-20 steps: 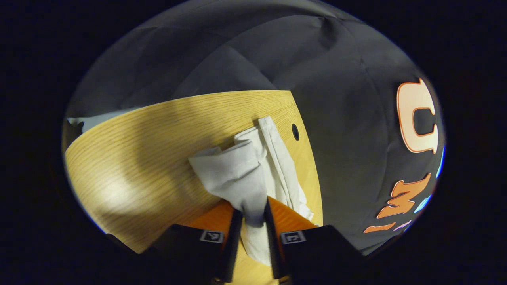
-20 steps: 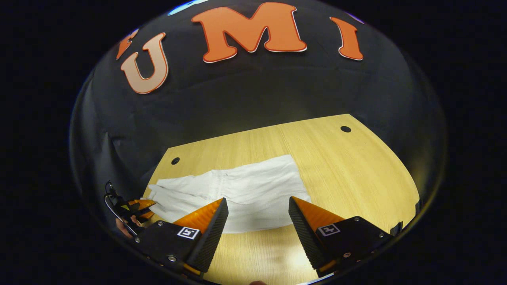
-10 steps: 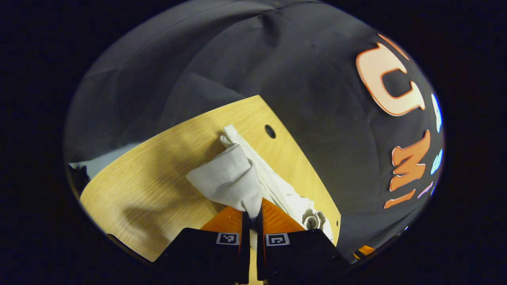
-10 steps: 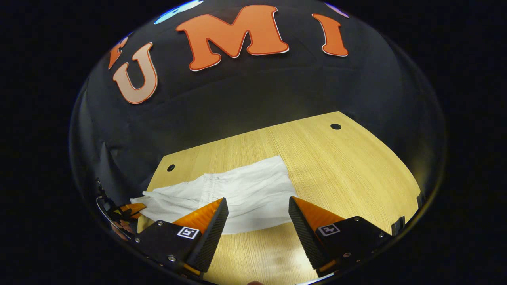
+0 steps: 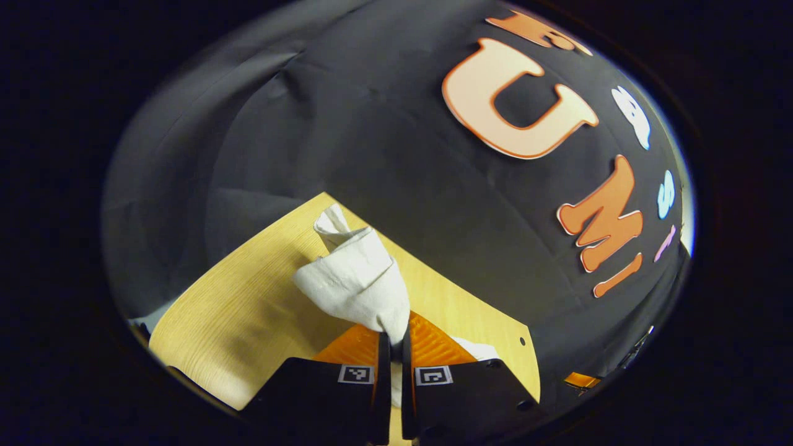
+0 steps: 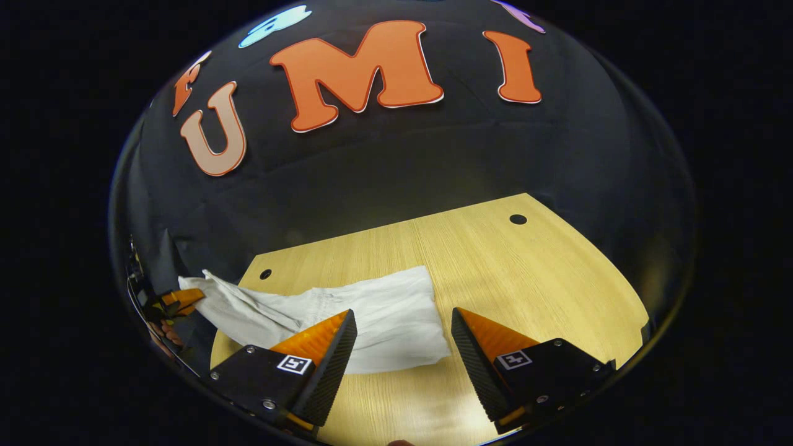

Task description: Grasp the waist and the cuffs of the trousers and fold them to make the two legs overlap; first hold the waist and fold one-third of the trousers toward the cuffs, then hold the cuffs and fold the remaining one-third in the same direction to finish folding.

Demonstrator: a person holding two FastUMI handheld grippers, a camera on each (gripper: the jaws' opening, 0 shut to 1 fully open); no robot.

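Between the fingers of my left hand-held gripper point(image 5: 390, 337) sits a bunched end of the white trousers point(image 5: 356, 282), pinched tight with both fingers closed on the cloth and lifted off the bench point(image 5: 248, 310). From my right hand-held gripper point(image 6: 403, 334), whose fingers stand wide apart with nothing between them, I see the trousers point(image 6: 378, 310) stretched from that raised end at the left down onto the wooden top, the other end lying flat just ahead of my fingertips.

I judge the cloth light, thin and limp: it sags between the lifted end and the bench and creases easily, so it will droop and slide unless both ends are held. It is not fragile, but a narrow pinch gathers it into a bunch, as my left grip shows. I would take the free end near its edge with the right gripper, catching every layer.

The bench point(image 6: 526, 279) is pale wood, smooth and likely to let the cloth slide. It has small round holes point(image 6: 518, 219) near its far corners. Black cloth walls close the booth behind.
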